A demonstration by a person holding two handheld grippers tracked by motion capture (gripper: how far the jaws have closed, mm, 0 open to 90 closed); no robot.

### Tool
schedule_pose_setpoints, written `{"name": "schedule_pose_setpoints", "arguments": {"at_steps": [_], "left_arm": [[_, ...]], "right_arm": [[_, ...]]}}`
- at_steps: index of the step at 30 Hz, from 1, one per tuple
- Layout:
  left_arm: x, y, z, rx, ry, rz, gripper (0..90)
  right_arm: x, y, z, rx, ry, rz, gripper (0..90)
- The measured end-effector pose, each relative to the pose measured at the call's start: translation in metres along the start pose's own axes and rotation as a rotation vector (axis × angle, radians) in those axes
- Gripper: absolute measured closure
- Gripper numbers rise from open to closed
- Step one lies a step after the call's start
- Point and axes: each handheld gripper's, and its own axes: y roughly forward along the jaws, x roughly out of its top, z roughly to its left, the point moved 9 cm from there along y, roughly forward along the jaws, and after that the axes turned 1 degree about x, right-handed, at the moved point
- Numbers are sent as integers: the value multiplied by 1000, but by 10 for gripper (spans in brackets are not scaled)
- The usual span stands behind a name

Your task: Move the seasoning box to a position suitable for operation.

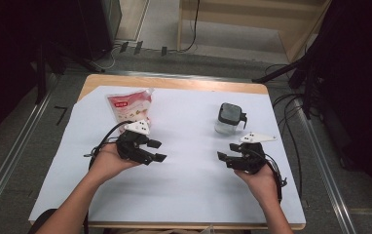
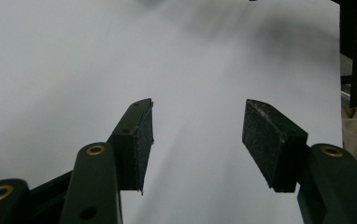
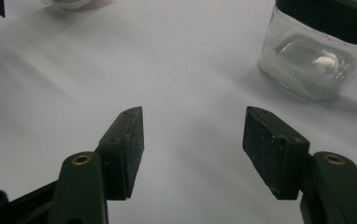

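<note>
A pink and white pouch (image 1: 130,108) lies at the back left of the white-covered table (image 1: 194,185). A clear glass jar with a dark lid (image 1: 230,118) stands at the back right; its glass body (image 3: 314,65) fills the upper right corner of the right gripper view. My left gripper (image 1: 158,150) rests in front of the pouch, pointing right, open and holding nothing (image 2: 197,135). My right gripper (image 1: 227,151) sits in front of the jar, pointing left, open with only bare sheet between its pads (image 3: 193,144).
The white sheet covers nearly the whole wooden table (image 1: 174,83). Black cables (image 1: 291,146) run off the right edge. Metal floor rails (image 1: 13,151) flank the table, and dark stands (image 1: 301,68) rise behind it on both sides.
</note>
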Motion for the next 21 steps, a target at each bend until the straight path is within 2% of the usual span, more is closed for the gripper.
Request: {"name": "schedule_pose_setpoints", "arguments": {"at_steps": [7,10,14,19,20,21], "left_arm": [[0,-4,2,7,-6,-6,438],[0,-5,2,6,-3,-11,436],[0,-4,1,-1,-1,-19,436],[1,-2,0,-12,0,-17,436],[2,-1,-2,-33,-11,-24,436],[3,-1,-3,-35,-6,-27,435]], "right_arm": [[-1,4,-9,-42,29,9,391],[4,5,-15,-69,59,-24,362],[7,9,-22,-82,110,-22,378],[10,13,-28,-124,108,-16,349],[11,14,-30,-136,106,-17,335],[14,16,-32,-151,115,-25,315]]}}
